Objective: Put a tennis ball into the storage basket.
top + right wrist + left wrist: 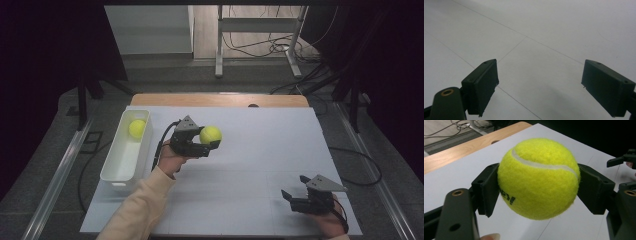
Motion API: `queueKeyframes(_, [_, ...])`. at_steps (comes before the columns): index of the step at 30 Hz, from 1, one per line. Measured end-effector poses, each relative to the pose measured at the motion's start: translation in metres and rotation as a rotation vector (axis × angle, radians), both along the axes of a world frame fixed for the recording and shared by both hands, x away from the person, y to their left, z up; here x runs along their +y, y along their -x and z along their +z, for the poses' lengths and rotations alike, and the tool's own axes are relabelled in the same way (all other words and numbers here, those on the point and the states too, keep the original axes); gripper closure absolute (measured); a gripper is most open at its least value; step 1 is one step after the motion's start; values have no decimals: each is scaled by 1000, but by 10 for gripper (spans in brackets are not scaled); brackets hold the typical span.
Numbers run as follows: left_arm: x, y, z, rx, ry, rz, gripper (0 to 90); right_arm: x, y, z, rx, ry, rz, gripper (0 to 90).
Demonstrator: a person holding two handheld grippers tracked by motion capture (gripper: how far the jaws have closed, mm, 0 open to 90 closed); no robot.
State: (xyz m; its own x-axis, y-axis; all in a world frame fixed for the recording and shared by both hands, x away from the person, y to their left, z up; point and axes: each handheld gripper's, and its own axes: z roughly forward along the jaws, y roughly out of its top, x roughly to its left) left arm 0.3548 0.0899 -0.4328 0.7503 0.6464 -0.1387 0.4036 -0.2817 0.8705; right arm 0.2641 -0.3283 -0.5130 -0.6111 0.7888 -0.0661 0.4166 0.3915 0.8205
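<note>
**Yellow-green tennis ball held above the counter**

Yellow-green felt with a white seam marks the tennis ball, which sits between the two black jaws of the left hand-held gripper. In the left gripper view the pads press on opposite sides of the ball, so this gripper is clamped on it; black lettering shows on the ball's lower left. The ball hangs clear of the white sheet that covers the counter, left of its middle and just right of the white bin. A cream sleeve leads from the lower edge up to the hand that carries this gripper, and a black cable trails from its rear.

The bin stands along the left edge of the sheet, long side running front to back. A second tennis ball lies inside it at the far end.

The right hand-held gripper rests low at the near right corner of the sheet, well apart from the held ball. Its jaws stand wide apart with nothing between them; the right gripper view shows bare sheet beyond the two pads. A strip of wooden counter edge shows past the sheet's far side.
</note>
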Motion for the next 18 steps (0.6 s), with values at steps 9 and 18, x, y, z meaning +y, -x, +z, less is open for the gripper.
queueKeyframes(9, [6,2,3,-8,4,9,256,0,0,0,-1,0,0,144])
queueKeyframes(18, [11,2,5,-13,14,20,256,0,0,0,-1,0,-1,144])
